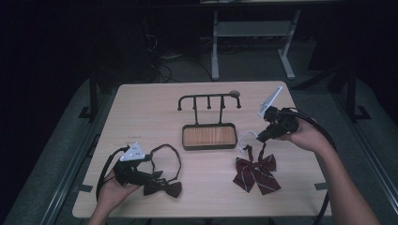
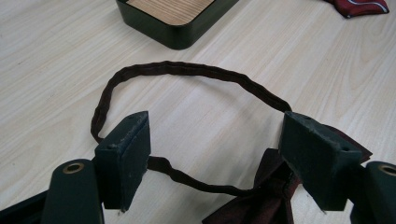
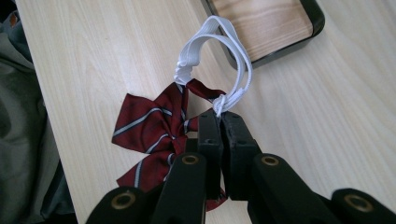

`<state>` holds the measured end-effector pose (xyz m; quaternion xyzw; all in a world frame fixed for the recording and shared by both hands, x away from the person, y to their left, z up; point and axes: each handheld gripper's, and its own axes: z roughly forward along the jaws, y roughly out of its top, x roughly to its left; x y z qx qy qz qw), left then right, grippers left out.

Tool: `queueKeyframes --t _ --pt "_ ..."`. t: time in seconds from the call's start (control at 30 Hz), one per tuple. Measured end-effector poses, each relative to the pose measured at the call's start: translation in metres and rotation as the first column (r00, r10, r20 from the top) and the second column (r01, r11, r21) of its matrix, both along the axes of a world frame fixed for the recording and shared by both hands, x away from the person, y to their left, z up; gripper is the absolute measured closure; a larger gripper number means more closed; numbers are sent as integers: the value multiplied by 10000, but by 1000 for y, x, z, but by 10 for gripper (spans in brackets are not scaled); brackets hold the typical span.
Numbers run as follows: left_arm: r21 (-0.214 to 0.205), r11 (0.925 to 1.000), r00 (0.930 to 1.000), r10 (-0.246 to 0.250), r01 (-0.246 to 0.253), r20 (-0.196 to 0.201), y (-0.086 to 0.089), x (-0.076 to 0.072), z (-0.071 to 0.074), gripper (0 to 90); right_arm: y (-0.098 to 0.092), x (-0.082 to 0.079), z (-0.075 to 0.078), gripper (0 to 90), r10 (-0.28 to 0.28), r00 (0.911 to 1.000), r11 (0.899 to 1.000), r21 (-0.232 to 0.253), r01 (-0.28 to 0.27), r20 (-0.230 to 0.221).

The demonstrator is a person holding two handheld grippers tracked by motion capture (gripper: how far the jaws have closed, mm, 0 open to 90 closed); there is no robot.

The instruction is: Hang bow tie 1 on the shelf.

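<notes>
The high view is dim, the room behind nearly black, only the pale wooden tabletop (image 1: 155, 112) lit from above. Both gripper views are brighter, sharp, with soft shadows.

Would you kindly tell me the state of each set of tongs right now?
Left tongs: open, astride the dark bow tie's strap.
Right tongs: closed on the white elastic loop of the red striped bow tie.
</notes>
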<state>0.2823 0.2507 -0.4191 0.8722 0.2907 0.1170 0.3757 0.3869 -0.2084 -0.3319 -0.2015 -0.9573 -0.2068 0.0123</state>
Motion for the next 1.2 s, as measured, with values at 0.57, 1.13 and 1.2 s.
queueKeyframes --t 0.57,1.13,1.2 --pt "3 10000 10000 -6 5 67 0 0 1 253 8 -2 31 870 253 9989 9997 32 -255 392" --pt "49 10000 10000 -33 33 80 0 0 1 252 17 4 52 870 382 9972 9993 13 -384 641" --pt "51 10000 10000 -35 34 82 0 0 1 252 18 6 54 870 370 9973 9993 -5 -371 637"
